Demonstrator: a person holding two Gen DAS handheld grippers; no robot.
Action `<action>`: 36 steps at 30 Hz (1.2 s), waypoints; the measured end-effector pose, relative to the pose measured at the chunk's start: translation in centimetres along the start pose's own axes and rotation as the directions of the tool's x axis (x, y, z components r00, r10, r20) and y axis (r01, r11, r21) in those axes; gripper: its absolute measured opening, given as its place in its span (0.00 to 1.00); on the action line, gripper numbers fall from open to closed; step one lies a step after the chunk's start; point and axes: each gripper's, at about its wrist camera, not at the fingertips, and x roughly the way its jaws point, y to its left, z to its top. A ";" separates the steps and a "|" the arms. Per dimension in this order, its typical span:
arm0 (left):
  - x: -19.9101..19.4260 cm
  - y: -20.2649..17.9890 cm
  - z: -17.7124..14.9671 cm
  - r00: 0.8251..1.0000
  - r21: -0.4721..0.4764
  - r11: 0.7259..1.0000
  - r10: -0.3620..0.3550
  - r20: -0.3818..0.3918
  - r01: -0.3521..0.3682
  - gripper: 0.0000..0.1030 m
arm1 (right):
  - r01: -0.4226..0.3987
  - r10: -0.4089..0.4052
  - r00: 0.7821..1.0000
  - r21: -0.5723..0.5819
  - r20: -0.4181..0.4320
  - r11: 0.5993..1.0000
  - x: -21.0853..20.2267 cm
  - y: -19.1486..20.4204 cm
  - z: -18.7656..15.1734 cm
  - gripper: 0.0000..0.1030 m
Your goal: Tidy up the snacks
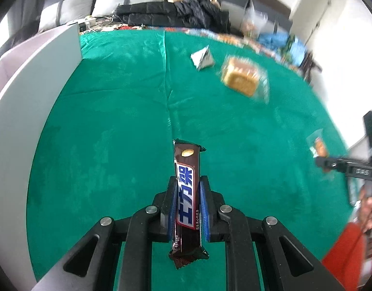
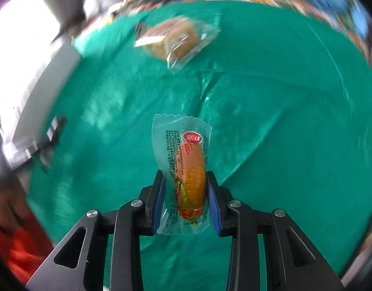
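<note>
Left hand-held gripper (image 1: 187, 181): jaws closed tight on a dark brown chocolate bar in a glossy wrapper with blue-and-white lettering (image 1: 187, 194), blue pads (image 1: 204, 208) pressing both long sides, bar pointing to 12 o'clock and held above the green velvet tabletop (image 1: 113, 121). Bar's crimped ends stick out past the pads, front and back.

Right hand-held gripper (image 2: 184, 177): jaws closed on a clear plastic packet holding an orange corn-print sausage (image 2: 189, 177), blue pads (image 2: 213, 208) squeezing the packet's lower half, its top end free and pointing to 12 o'clock, also off the cloth.

Left wrist view, further out: at 3 o'clock the right gripper shows as a black finger (image 1: 341, 166) with the sausage packet, blurred. At 1 o'clock a square golden-brown cake in a clear bag (image 1: 241, 76) lies on the cloth, blurred; just beside it toward 12 o'clock, a small silver pyramid-shaped foil pack (image 1: 202, 57). White flat box wall (image 1: 40, 84) along the cloth edge, 9 to 11 o'clock. A fold runs down the cloth at 12 o'clock. Far edge: black padded jacket (image 1: 176, 12).

Right wrist view: same bagged cake at 12 o'clock, heavy motion blur.
</note>
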 end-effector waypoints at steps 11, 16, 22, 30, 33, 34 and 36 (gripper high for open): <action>-17.0 10.4 1.2 0.973 -0.222 0.975 0.029 0.230 0.023 0.16 | -0.370 0.386 0.919 -0.159 0.083 0.915 -7.1 18.9 3.7 0.33; -22.1 18.3 0.4 0.934 -0.293 0.932 0.282 0.218 -0.213 0.18 | -0.496 0.527 0.850 -0.303 0.024 0.814 -7.2 33.7 4.8 0.40; -24.6 23.6 -3.3 0.819 -0.393 0.797 0.550 0.162 -0.458 0.85 | -0.508 0.541 0.841 -0.302 0.028 0.806 -5.2 40.9 5.2 0.67; -23.4 17.5 -5.6 0.882 -0.335 0.893 0.393 0.258 -0.300 0.86 | -0.005 0.086 0.974 -0.365 0.208 0.931 0.2 24.7 0.5 0.74; -20.9 11.8 -4.8 0.915 -0.242 0.947 0.278 0.293 -0.211 0.95 | 0.150 -0.102 0.979 -0.291 0.174 0.945 3.1 15.0 -2.5 0.74; -20.2 10.4 -4.6 0.921 -0.217 0.958 0.248 0.299 -0.188 0.99 | 0.195 -0.159 0.973 -0.236 0.165 0.952 3.4 11.0 -3.5 0.74; -17.1 6.6 -3.8 0.942 -0.140 0.981 0.171 0.289 -0.135 1.00 | 0.252 -0.225 0.959 -0.148 0.174 0.956 3.2 6.0 -4.6 0.74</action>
